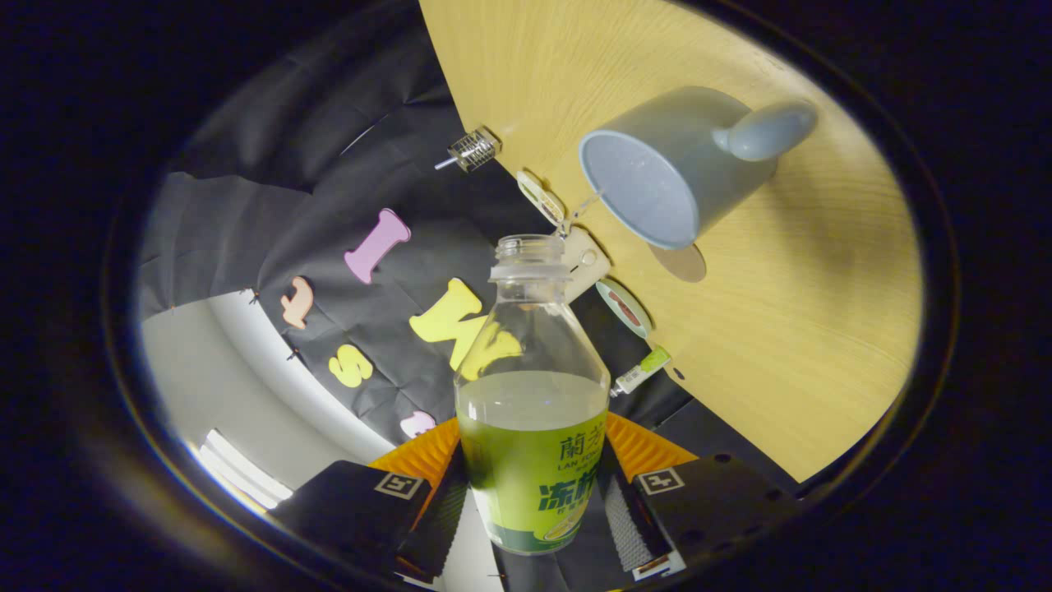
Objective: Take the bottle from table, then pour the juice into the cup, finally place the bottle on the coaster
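- Standing between the two fingers of the gripper (pixel 532 501), the juice bottle (pixel 532 411) is clamped at its labelled lower body, a finger pressing on each side.
- Its long axis runs straight ahead along the fingers, base toward the camera and open, capless mouth pointing away.
- Greenish juice fills roughly the lower half; its surface lies square across the bottle, so the bottle itself looks close to upright and nothing has reached the neck.
- Beyond the mouth and off to the right sits the grey cup (pixel 674 168) on the wooden table (pixel 805 329), well apart from the bottle's rim.
- The cup's opening faces back toward the bottle, its handle on the far side.
- The table appears steeply slanted in this view, while the juice stays level.
- Judged from this, the pour calls for carrying the mouth rightward over the cup's rim, then tipping the neck down toward it.
- A few small items line the table's near edge; no coaster can be identified.
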